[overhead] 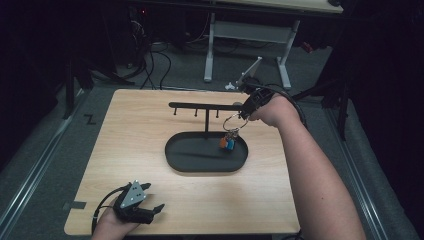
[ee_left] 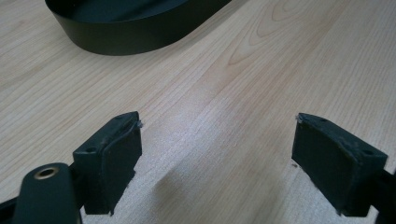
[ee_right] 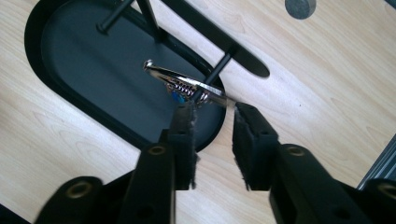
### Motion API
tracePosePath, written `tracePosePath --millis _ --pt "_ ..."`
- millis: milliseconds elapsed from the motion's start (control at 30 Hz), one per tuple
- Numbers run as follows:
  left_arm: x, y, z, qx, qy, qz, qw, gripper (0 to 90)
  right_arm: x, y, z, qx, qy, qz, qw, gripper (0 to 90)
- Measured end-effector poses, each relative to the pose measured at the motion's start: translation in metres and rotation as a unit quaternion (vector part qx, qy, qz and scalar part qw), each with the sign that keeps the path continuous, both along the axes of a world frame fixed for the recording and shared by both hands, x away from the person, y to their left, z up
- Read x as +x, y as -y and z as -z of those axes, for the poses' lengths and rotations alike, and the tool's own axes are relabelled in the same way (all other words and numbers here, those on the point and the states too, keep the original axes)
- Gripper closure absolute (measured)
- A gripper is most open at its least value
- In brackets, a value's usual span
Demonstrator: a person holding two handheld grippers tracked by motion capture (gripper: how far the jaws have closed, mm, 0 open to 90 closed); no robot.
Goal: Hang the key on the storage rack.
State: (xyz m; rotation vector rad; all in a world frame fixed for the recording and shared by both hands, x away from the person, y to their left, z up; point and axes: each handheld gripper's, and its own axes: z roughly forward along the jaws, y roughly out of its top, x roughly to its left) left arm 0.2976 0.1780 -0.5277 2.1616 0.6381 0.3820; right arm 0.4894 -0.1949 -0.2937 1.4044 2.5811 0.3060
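A black rack [overhead: 205,105] with small hanging pegs stands in an oval black tray [overhead: 200,162] at mid-table. A silver key ring [overhead: 232,121] hangs at the rack's right end, and orange and blue tags [overhead: 227,143] dangle from it over the tray. My right gripper [overhead: 243,112] is at the ring. In the right gripper view its jaws [ee_right: 214,116] stand apart, and the ring [ee_right: 182,81] lies across their tips on a peg without being pinched. My left gripper [overhead: 154,197] rests open on the wood near the front left corner, with nothing between its pads [ee_left: 217,140].
The tray's wall [ee_left: 130,37] lies ahead of the left gripper. A small grey disc [ee_right: 300,7] sits on the wood beyond the rack bar [ee_right: 210,35]. A white desk frame [overhead: 245,45] and cables stand on the floor behind the table.
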Motion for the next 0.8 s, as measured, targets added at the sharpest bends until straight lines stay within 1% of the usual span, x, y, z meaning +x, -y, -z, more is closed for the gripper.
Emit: tracePosePath --millis 33,100,133,367,433,467,500,533,567,667,800 --pt "0.0 0.0 0.0 0.0 0.0 0.0 1.0 16.3 -0.002 0.001 0.001 0.0 -0.001 0.005 1.0 66.8" --pt "0.0 0.0 0.0 0.001 0.0 0.0 1.0 16.4 -0.003 0.003 0.002 -0.002 0.0 0.006 1.0 65.6" --pt "0.0 0.001 0.0 0.0 0.002 -0.001 1.0 16.3 -0.006 0.006 0.005 0.002 0.0 0.012 0.9999 62.7" --pt "-0.001 0.0 0.001 0.001 0.001 -0.004 1.0 16.3 -0.015 0.011 0.015 0.01 0.004 0.009 0.9999 57.7" --pt "-0.001 0.0 0.001 -0.001 0.002 -0.006 1.0 16.4 -0.019 0.012 0.02 0.012 0.009 0.011 0.9998 53.0" --pt "-0.001 0.0 0.001 0.0 0.002 -0.005 1.0 16.3 -0.02 0.012 0.022 0.007 0.016 0.009 0.9998 51.2" --pt "-0.001 0.0 0.001 0.0 0.002 -0.005 1.0 16.4 -0.022 0.012 0.023 0.002 0.021 0.011 0.9997 50.7" --pt "-0.001 0.0 0.001 0.0 0.002 -0.005 1.0 16.4 -0.022 0.012 0.023 0.002 0.021 0.011 0.9997 50.7" --pt "-0.001 0.0 0.001 -0.001 0.002 -0.005 1.0 16.4 -0.024 0.014 0.028 0.008 0.026 0.012 0.9995 49.1" --pt "0.0 0.0 0.001 0.0 0.002 -0.006 1.0 16.3 -0.029 0.016 0.033 0.004 0.035 0.016 0.9992 47.9" --pt "0.0 0.0 0.001 0.002 0.001 -0.006 1.0 16.3 -0.038 0.018 0.042 0.013 0.047 0.016 0.9987 46.7"
